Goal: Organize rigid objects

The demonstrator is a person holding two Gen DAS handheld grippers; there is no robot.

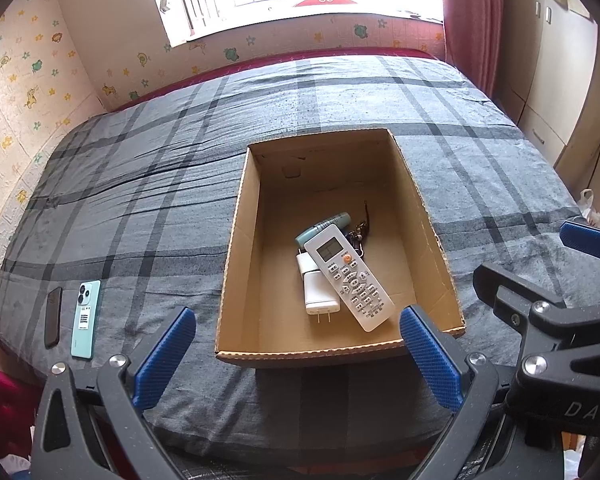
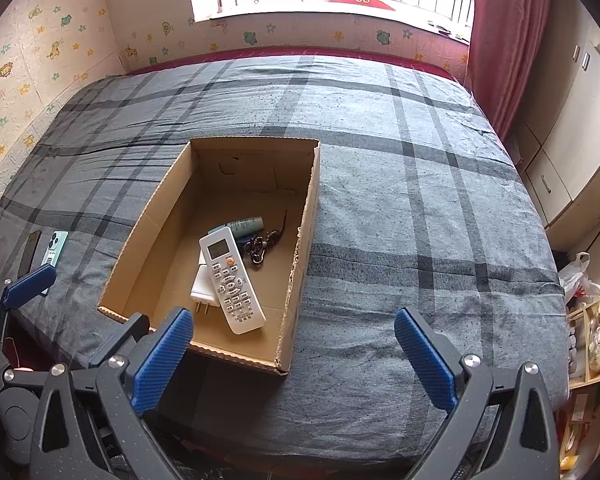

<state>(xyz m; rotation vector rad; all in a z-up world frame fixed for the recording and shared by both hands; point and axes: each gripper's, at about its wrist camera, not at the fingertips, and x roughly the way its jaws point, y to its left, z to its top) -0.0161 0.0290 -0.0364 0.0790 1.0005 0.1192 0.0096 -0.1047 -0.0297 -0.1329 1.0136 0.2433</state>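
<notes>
Both grippers, left [image 1: 298, 354] and right [image 2: 294, 354], gape wide and empty near the box [image 1: 236, 240] holding the remote [image 1: 348, 276]; "DAS" shows on the right gripper's body.

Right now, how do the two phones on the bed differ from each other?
The green phone is pale mint, and its camera rings and a barcode sticker show. The dark phone is black and plain, looks narrower, and lies nearer the bed's left edge. Both lie flat, side by side on the plaid bedspread, outside the cardboard box.

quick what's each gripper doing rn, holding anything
Left gripper: open, holding nothing, fingers spread before the cardboard box.
Right gripper: open, holding nothing, above the bed.
</notes>
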